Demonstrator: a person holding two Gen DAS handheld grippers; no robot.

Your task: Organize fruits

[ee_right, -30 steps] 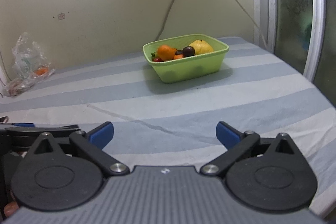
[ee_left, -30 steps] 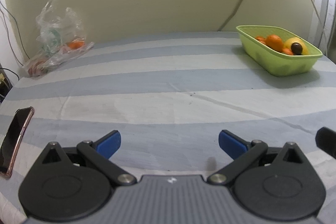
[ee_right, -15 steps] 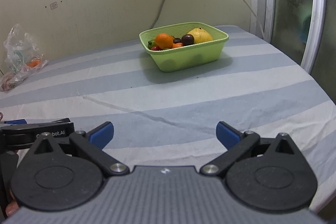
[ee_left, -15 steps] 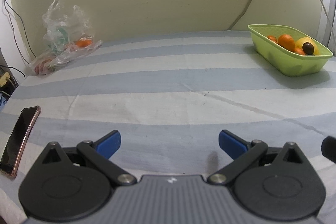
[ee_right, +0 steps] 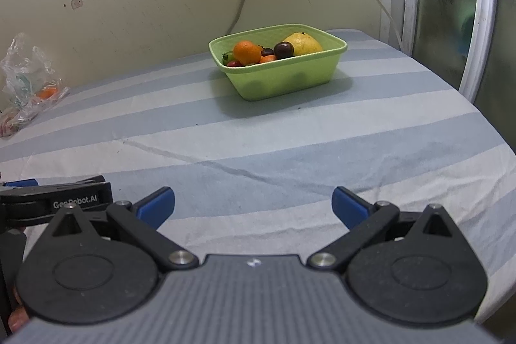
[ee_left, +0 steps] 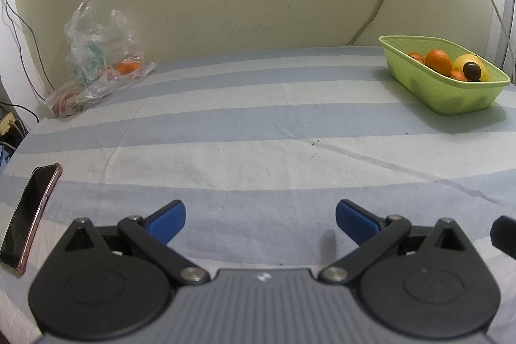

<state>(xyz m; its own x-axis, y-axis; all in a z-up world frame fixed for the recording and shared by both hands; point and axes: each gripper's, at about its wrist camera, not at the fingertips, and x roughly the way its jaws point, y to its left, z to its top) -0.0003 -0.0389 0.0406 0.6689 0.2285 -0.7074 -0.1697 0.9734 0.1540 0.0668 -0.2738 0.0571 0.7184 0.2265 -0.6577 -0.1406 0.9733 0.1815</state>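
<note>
Both tongs, left (ee_left: 260,216) & right (ee_right: 253,203), spread, empty; green basket (ee_right: 290,79) w/ oranges, yellow fruit, dark plum.

basket (ee_right: 283,79): lime green, upright on striped cloth | fruits (ee_right: 247,51): oranges, yellow fruit, dark plum inside

Black-and-grey handheld grippers with blue fingertips

Each gripper, left (ee_left: 260,220) and right (ee_right: 253,207), had a ribbed grey body at 6 o'clock, two round black discs, black link arms with silver screws, and blue pads (ee_right: 154,206); white "GenRobot.AI" lettering marked one.
</note>
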